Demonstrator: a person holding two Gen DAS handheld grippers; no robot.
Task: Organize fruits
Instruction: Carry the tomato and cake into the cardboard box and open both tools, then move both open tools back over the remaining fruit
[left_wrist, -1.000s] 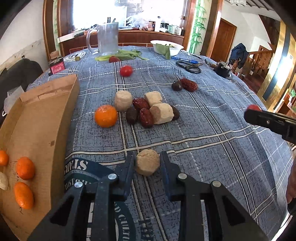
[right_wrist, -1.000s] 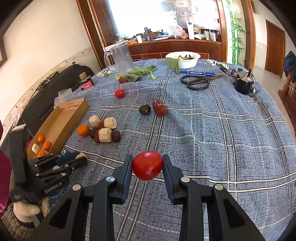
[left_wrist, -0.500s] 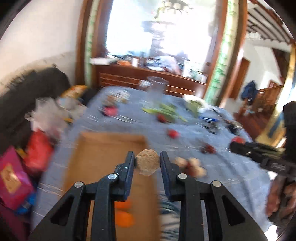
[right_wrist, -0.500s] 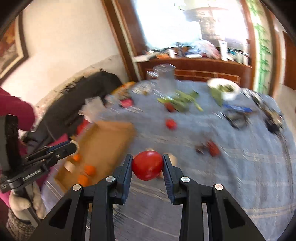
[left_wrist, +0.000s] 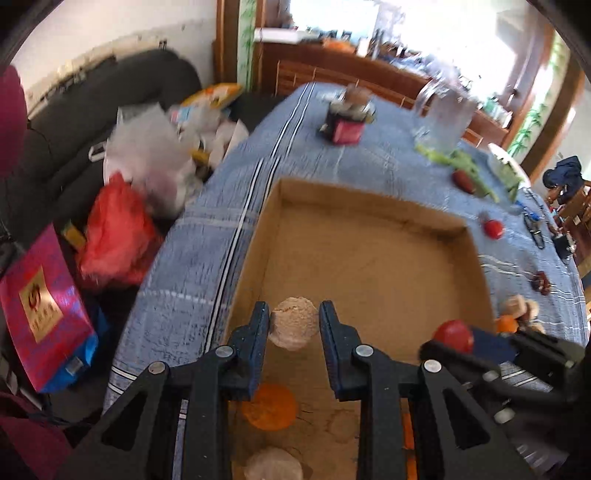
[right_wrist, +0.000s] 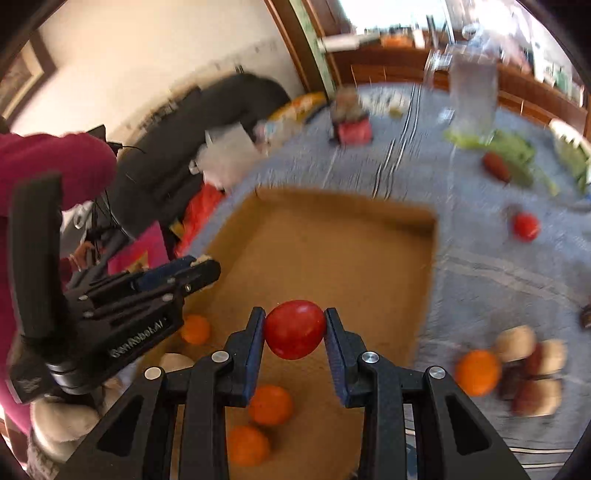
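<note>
**Q:** Grippers first — what was each one doing?

**A:** The left gripper was clamped on a pale beige lump, low in the centre of the left wrist frame, above the floor of the cardboard box. The right gripper pinched a red tomato between its blue pads, also over the box, in the lower middle of its own frame.

**Q:** What lay inside the box?

**A:** In the right wrist frame, three oranges: one at centre left beside the left gripper's body, two more near the bottom edge under the right gripper. A pale lump sat at lower left, partly hidden.

**Q:** And on the cloth outside?

**A:** At the lower right of that frame, an orange touched a cluster of beige pieces and dark red fruit; the blur was heavy, so the count was unclear. Another tomato lay alone at centre right on the blue checked tablecloth. Green leaves and a clear jug stood at upper right.

**Q:** Anything of the person?

**A:** A magenta sleeve at the left edge, and a gloved hand at the lower left behind the left gripper's handle.
</note>
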